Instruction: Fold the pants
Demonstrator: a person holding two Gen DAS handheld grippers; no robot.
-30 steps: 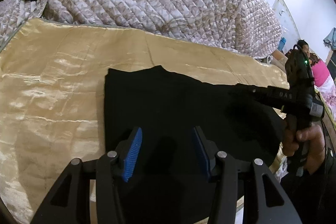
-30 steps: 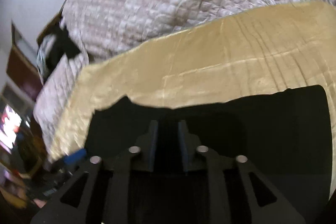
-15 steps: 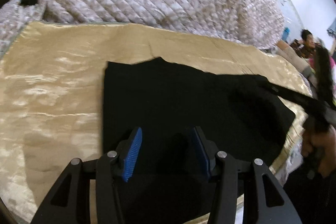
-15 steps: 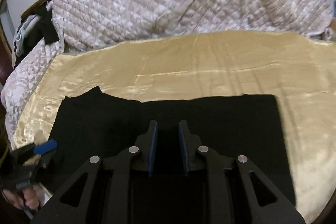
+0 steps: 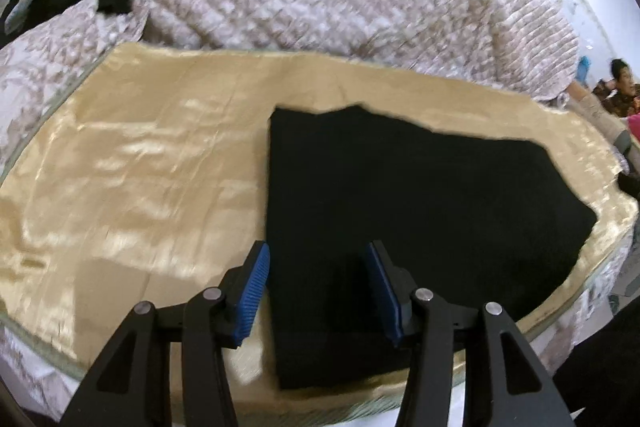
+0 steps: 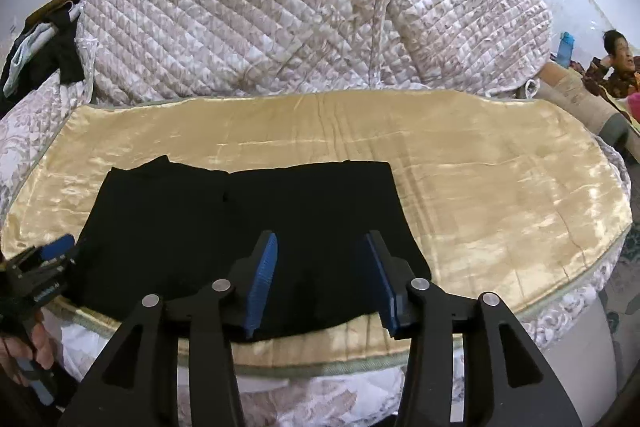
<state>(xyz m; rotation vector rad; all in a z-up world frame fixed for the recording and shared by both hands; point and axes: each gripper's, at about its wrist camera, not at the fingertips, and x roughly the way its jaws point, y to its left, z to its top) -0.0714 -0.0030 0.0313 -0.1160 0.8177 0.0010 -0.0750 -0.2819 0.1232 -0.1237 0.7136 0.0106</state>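
Observation:
The black pants (image 5: 400, 195) lie folded flat in a rough rectangle on a gold satin cloth (image 5: 140, 167). My left gripper (image 5: 316, 251) hovers open over the pants' near left edge, nothing between its blue pads. In the right wrist view the pants (image 6: 240, 219) sit left of centre. My right gripper (image 6: 321, 239) hangs above their near right part, its jaws opening and empty. The left gripper (image 6: 52, 255) shows there at the far left, with the hand that holds it below.
A quilted pink-white blanket (image 6: 280, 19) is heaped behind the gold cloth (image 6: 500, 195). Dark and pale clothes (image 6: 60, 43) hang at the back left. A person (image 6: 616, 63) sits far right, beside a blue bottle (image 6: 566, 47). The bed edge runs just below the grippers.
The right gripper's jaws have spread from a narrow gap, and it has pulled back and up from the pants, leaving the left wrist view. The left gripper shifted toward the pants' left edge.

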